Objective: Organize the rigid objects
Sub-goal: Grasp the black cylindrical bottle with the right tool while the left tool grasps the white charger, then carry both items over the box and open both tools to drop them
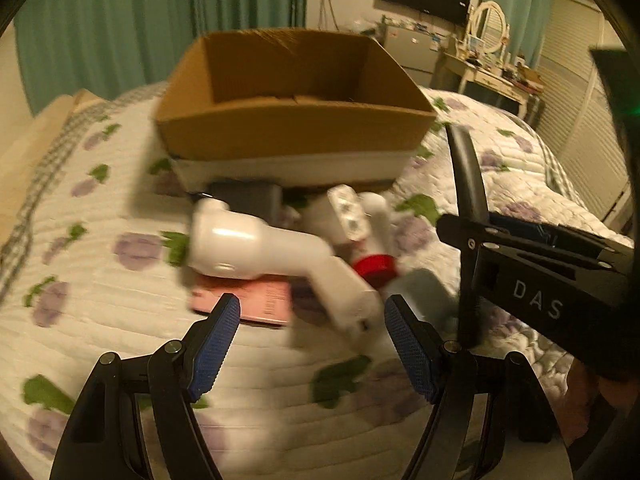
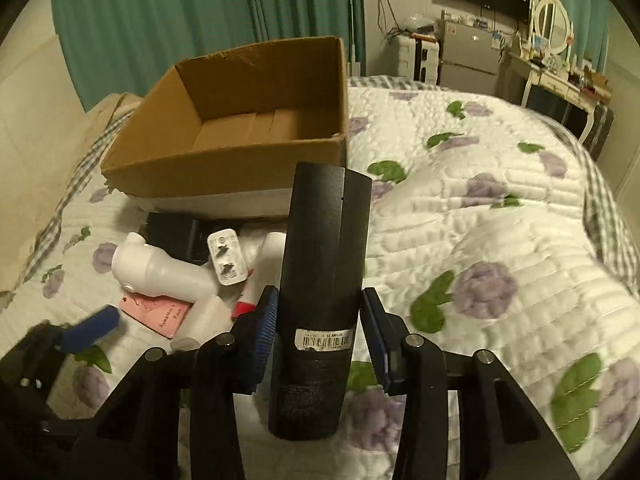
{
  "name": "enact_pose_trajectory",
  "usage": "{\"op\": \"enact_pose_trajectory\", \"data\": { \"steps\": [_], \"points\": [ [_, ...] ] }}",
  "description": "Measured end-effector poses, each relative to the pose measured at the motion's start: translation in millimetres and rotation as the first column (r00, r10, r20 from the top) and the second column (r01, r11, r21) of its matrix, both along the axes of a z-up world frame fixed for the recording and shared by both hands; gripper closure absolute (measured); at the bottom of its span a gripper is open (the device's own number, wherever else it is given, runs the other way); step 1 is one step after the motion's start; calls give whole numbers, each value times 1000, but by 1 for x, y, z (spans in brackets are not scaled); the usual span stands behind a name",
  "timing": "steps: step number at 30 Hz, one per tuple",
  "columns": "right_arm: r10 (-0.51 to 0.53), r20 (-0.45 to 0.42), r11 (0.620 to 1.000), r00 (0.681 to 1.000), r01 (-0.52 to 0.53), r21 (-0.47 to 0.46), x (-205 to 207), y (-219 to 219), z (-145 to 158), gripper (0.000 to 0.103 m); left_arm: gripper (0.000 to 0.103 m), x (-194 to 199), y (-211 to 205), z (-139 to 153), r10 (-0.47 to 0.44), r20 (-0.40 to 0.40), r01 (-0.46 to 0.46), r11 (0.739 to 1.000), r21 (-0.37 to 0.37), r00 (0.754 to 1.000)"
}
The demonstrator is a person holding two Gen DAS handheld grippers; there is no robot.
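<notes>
Two grippers work in front of the box point(image 2: 240, 152), which sits on the quilt point(image 2: 500, 240) with its bare floor showing. The right gripper point(image 2: 318, 322) holds a black tube point(image 2: 320, 280) between its pads, long axis pointing up and away toward the box's near right corner, so the drop lies ahead and to the left. The left gripper point(image 1: 312, 344), jaws wide and empty, faces the white bottle point(image 1: 256, 248) lying crosswise before the box, and is the nearer one to it. Only the right view shows the tube's label (the left view sees the tube edge-on).
</notes>
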State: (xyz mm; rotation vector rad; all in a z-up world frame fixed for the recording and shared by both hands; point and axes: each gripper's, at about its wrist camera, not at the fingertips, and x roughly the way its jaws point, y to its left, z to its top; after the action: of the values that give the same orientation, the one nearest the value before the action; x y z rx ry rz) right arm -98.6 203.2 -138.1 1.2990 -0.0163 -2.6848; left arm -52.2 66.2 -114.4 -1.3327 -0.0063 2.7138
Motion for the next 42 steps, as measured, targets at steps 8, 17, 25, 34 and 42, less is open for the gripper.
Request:
{"op": "enact_pose_trajectory", "data": {
  "steps": [8, 17, 25, 34, 42],
  "points": [
    [9, 14, 1000, 1000, -9, 0, -4, 2, -3, 62, 61, -17, 7, -22, 5, 55, -8, 999, 44, 998],
    [19, -8, 1000, 1000, -19, 2, 3, 0, 8, 63, 75, -6, -3, -2, -11, 42, 6, 995, 101, 999],
    [51, -110, 998, 993, -54, -24, 7, 0, 59, 69, 75, 7, -20, 59, 2, -83, 9, 992, 125, 997],
    [96, -213, 994, 972, -104, -30, -24, 0, 130, 71, 75, -31, -28, 125, 12, -228, 4, 998, 70, 974],
    [164, -220, 986, 962, -164, 18, -81, -17, 154, 71, 75, -96, -33, 131, 29, -246, -26, 1000, 17, 969]
  ]
}}
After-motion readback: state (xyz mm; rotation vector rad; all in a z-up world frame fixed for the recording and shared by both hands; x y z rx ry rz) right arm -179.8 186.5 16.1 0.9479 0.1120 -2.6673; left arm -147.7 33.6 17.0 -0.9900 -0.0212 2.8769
